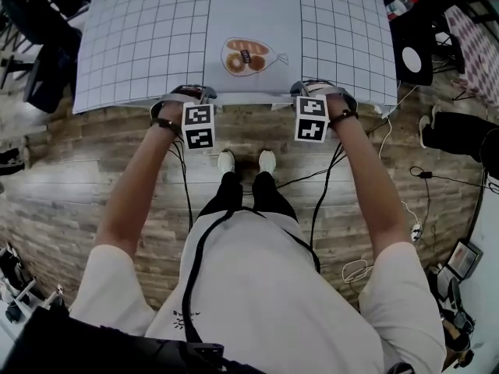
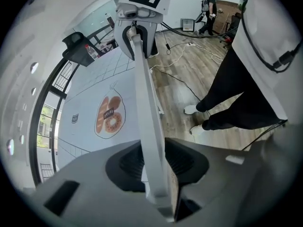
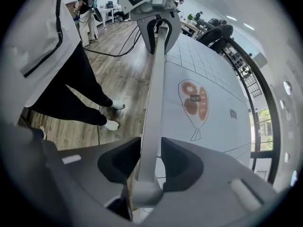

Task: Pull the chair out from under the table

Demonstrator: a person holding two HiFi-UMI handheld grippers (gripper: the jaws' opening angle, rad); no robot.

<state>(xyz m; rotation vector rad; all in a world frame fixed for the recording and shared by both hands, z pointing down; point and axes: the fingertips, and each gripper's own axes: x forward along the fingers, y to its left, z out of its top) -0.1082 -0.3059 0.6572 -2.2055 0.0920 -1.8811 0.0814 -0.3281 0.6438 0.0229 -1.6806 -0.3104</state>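
Status: grip made, pull not started, as far as I can judge.

- Chair [image 2: 143, 93] is tucked under the table [image 1: 140, 37]. From the head view only its top rail [image 3: 156, 93] shows, running along the table's near edge at 12 o'clock from the person. Seat and legs are hidden under the tabletop.
- Left gripper [image 1: 187, 94] is at about 11 o'clock from the person, pointing steeply down. Its own view shows the rail between the pads with both jaws pressed on it, so it's clamped on the rail.
- Right gripper [image 1: 323, 90] is at about 1 o'clock, same pose. Its own view also shows jaws closed on the rail, with no gap either side.
- Each gripper view shows the other gripper at the far end of the rail, at 12 o'clock, so the two grips are well apart and roughly symmetric about the bread print [image 1: 248, 56].
- Person's shoes [image 1: 226, 160] are on the wood floor [image 1: 93, 170] at 6 o'clock from the rail, close to the table edge.

Done: approach, both grips placed.
Left: the whole pull. The rail has to travel toward 6 o'clock until the seat clears the tabletop, and the person probably needs to step back to make room.

Risk: uneven pull would yaw the chair. Cables on the floor at 3 to 5 o'clock could catch a foot.
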